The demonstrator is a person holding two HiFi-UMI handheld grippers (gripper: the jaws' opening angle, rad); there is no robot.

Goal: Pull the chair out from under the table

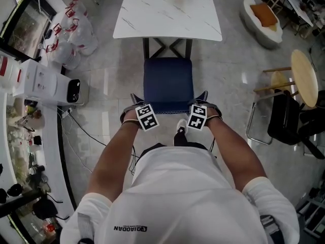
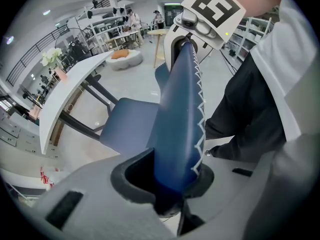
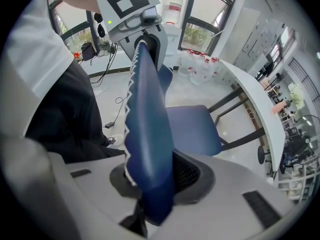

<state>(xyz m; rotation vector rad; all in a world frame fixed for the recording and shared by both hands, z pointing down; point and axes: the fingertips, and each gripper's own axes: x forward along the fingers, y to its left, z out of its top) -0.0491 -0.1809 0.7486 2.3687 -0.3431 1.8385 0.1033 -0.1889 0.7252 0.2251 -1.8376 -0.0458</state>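
The person wears a white short-sleeved T-shirt (image 1: 193, 197) with one line of dark lettering across the back, black trousers (image 2: 250, 114) and a white shoe (image 1: 180, 128). The left gripper (image 1: 136, 99) and the right gripper (image 1: 203, 96) each have a light grey moulded body with black textured pad recesses. Each carries a white cube (image 1: 146, 117) printed with black square markers. A small green indicator lamp (image 3: 109, 21) sits beside the cube.
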